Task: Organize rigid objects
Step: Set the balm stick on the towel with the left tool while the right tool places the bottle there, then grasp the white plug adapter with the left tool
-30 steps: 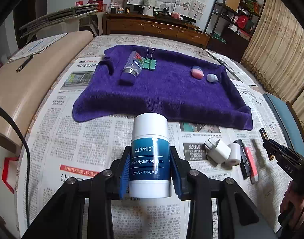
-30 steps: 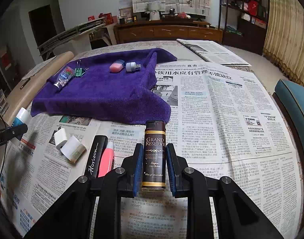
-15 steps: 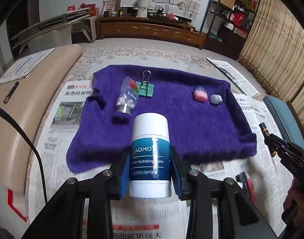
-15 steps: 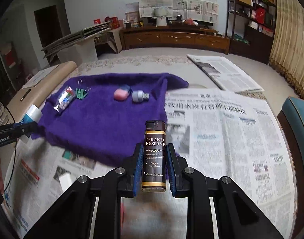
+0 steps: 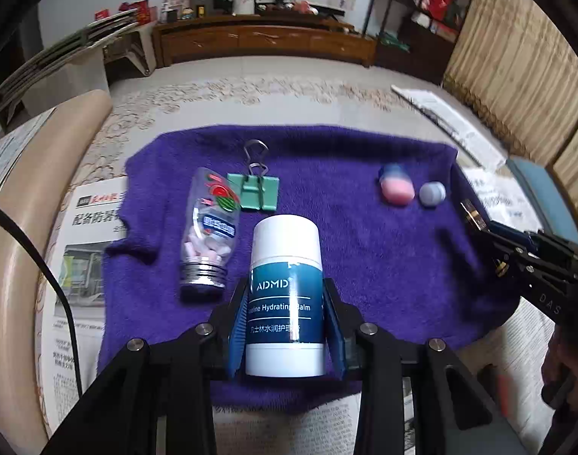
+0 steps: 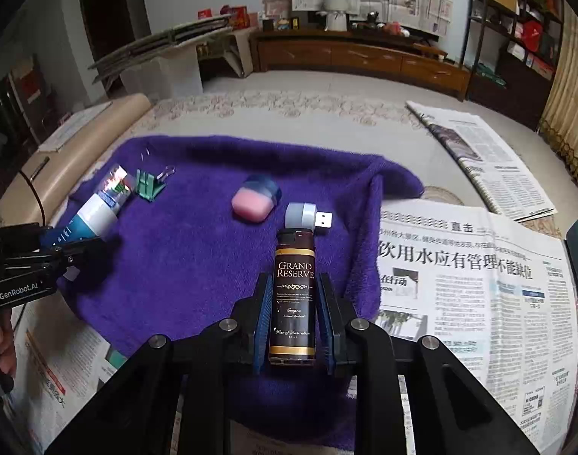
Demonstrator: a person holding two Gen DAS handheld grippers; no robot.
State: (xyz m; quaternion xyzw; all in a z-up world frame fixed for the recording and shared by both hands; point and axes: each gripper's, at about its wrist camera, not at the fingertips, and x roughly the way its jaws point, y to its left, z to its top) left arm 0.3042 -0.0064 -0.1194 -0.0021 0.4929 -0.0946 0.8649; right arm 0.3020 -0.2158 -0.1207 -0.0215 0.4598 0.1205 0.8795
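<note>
surface: a purple towel [image 5: 365, 265] is spread over newspaper [image 6: 478, 284], with a sideboard seen behind.
open room: bare towel mid-way, between binder clip [image 5: 259, 191] and pink eraser [image 5: 397, 189].
left tongs [image 5: 285, 326]: clamped on balm stick [image 5: 285, 295].
right tongs [image 6: 293, 318]: clamped on the dark bottle [image 6: 293, 295].
change: both were carried from the newspaper to above the towel.

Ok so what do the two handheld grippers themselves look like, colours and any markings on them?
Both are black, angular linkage frames with silver round bolts and blue ribbed pads inside the fingers. The left gripper carries white "GenRobot.AI" lettering on its side, seen from the right wrist, and a black cable. The right gripper shows pale letters, partly cut off.
</note>
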